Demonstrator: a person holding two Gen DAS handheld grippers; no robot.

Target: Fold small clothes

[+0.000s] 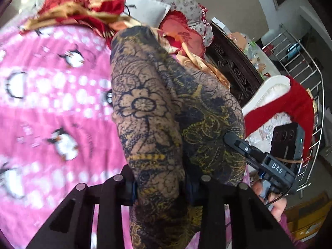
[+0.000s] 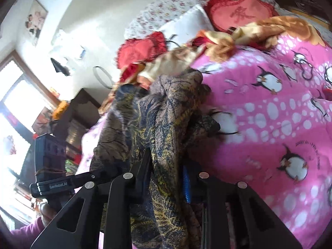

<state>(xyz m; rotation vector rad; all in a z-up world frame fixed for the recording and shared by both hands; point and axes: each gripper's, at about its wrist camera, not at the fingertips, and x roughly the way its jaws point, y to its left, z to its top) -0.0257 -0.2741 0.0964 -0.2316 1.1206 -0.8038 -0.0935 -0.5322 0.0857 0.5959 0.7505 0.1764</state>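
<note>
While both claws pinch it, the floral-print garment (image 1: 157, 108) hangs bunched over the pink penguin blanket (image 1: 51, 103).

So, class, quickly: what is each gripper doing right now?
Left gripper: shut on the patterned garment.
Right gripper: shut on the same patterned garment, over the pink penguin blanket.

"DAS" on right tool (image 1: 277, 169), "GenRobot.AI" on left tool (image 2: 58, 185)

pink penguin bedspread (image 2: 269, 124), white wall (image 2: 93, 10), bright window (image 2: 18, 95).
</note>
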